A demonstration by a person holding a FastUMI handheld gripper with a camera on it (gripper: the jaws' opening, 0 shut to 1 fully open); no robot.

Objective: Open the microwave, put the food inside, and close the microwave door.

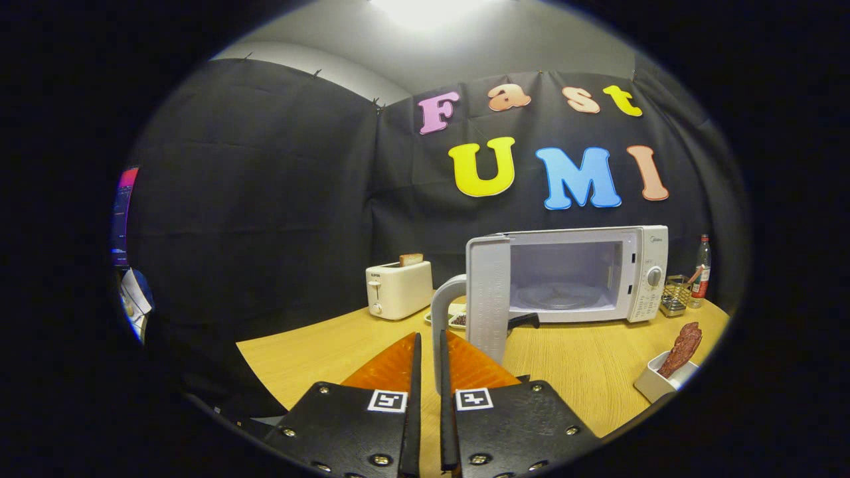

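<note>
My gripper (428, 358) has its fingers nearly together, closed on the microwave door handle (443, 312). Microwave (584, 272) sits on the wooden table (571, 365), door (488, 299) swung open toward me, turntable (561, 295) visible inside. White toaster (398, 289) with a bread slice (411, 259) left of it. White dish (657, 378) holding brown food (684, 345) near the right edge. Bottle (702, 269) and wire basket (676, 293) beside the microwave.

No legible text on microwave (584, 273), toaster (398, 289) or bottle (700, 271).
</note>
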